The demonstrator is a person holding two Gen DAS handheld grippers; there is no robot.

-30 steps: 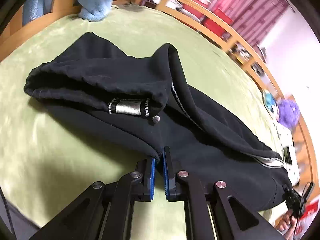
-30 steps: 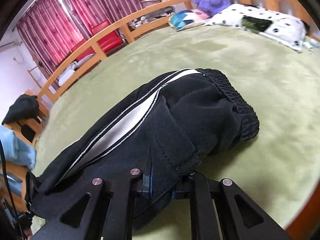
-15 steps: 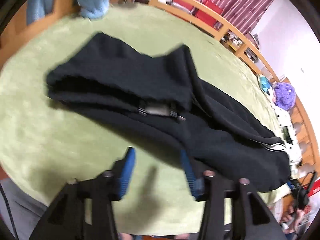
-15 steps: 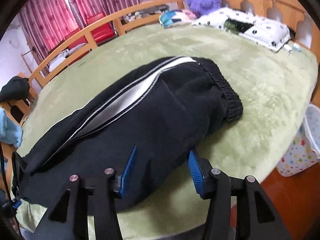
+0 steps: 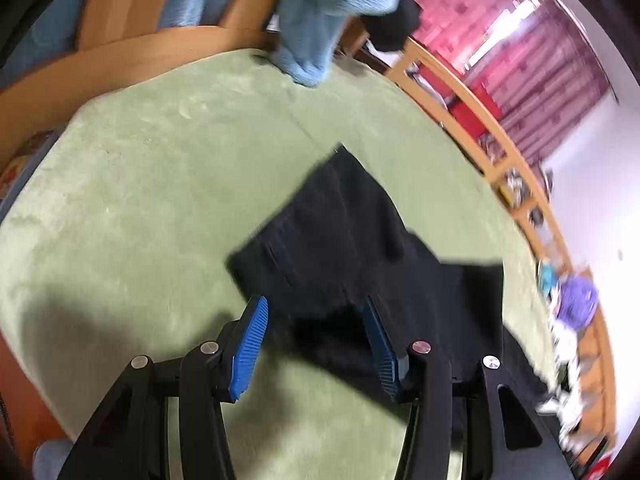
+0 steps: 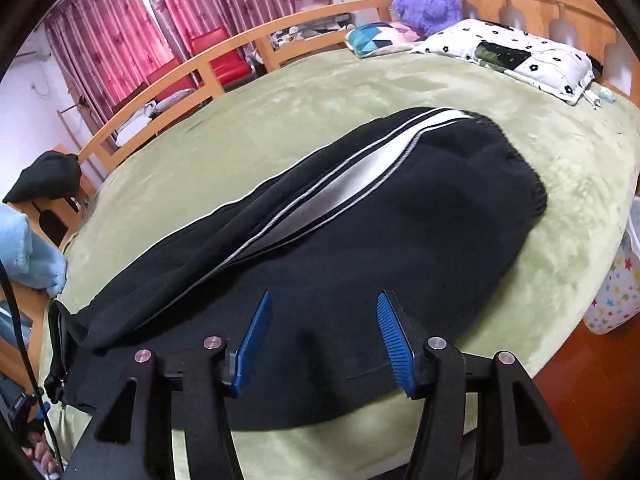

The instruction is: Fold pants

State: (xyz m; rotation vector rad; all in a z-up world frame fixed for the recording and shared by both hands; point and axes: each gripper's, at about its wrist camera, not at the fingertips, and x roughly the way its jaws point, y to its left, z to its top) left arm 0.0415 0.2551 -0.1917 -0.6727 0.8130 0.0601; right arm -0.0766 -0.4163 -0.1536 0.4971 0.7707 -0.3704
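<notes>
pants (image 6: 360, 248): flat on bed (image 6: 280, 128) | left gripper (image 5: 316, 340): just spread, empty | right gripper (image 6: 324, 338): just spread, empty

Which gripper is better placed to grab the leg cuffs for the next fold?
Left, probably. The left gripper hangs open at the cuff end of the pants; the right gripper is open over the hip, near the waistband.

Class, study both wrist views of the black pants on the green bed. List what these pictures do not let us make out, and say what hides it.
- Left wrist view: motion blur smears the pants; seams and fold edges are unreadable.
- Right wrist view: the pants' near edge runs behind the right gripper, whose frame covers it.
- Right wrist view: the leg ends are cut off at the left edge.
- Left wrist view: the purple plush toy is blurred and small.
</notes>
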